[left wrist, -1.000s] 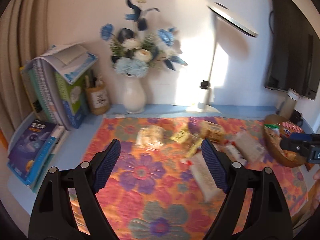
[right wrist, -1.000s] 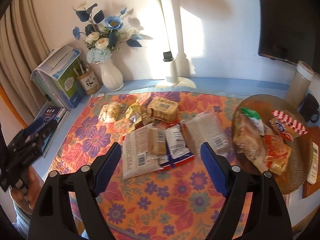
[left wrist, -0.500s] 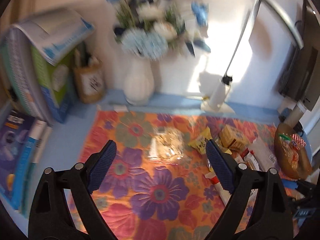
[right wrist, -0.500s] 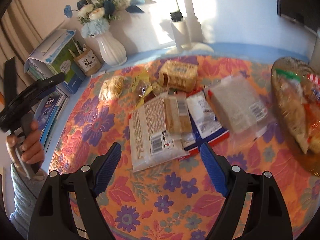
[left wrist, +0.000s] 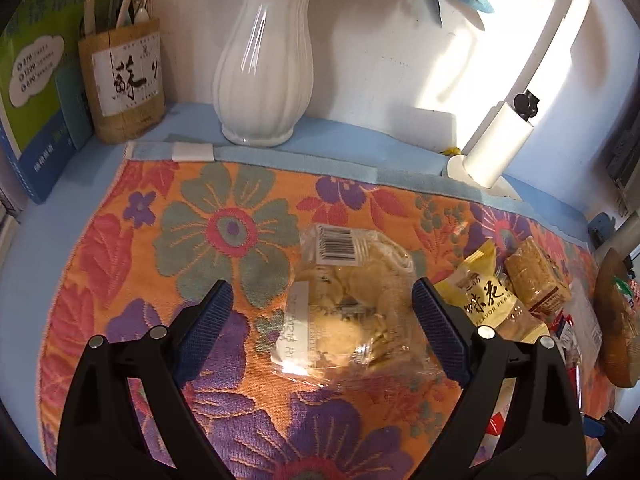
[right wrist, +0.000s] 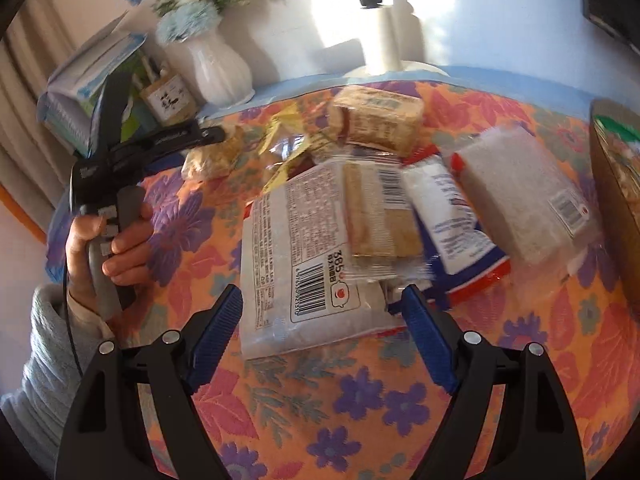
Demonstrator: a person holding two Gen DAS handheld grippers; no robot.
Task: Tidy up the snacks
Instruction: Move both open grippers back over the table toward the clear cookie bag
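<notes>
My left gripper is open, its blue pads either side of a clear bag of pale pastries lying on the floral cloth. A yellow peanut packet and a brown biscuit pack lie to its right. My right gripper is open just above a large clear wafer packet. Beyond that lie a blue-and-white packet, a white clear-wrapped block and a tan biscuit pack. The left gripper shows in the right wrist view, held by a hand.
A white vase with flowers, a pen pot and books stand along the back left. A white lamp post rises at the back right. A brown woven tray holding snacks sits at the right edge.
The left gripper has moved forward and down, closing in on the pastry bag. The right gripper has dropped lower over the wafer packet. Both stay open.
</notes>
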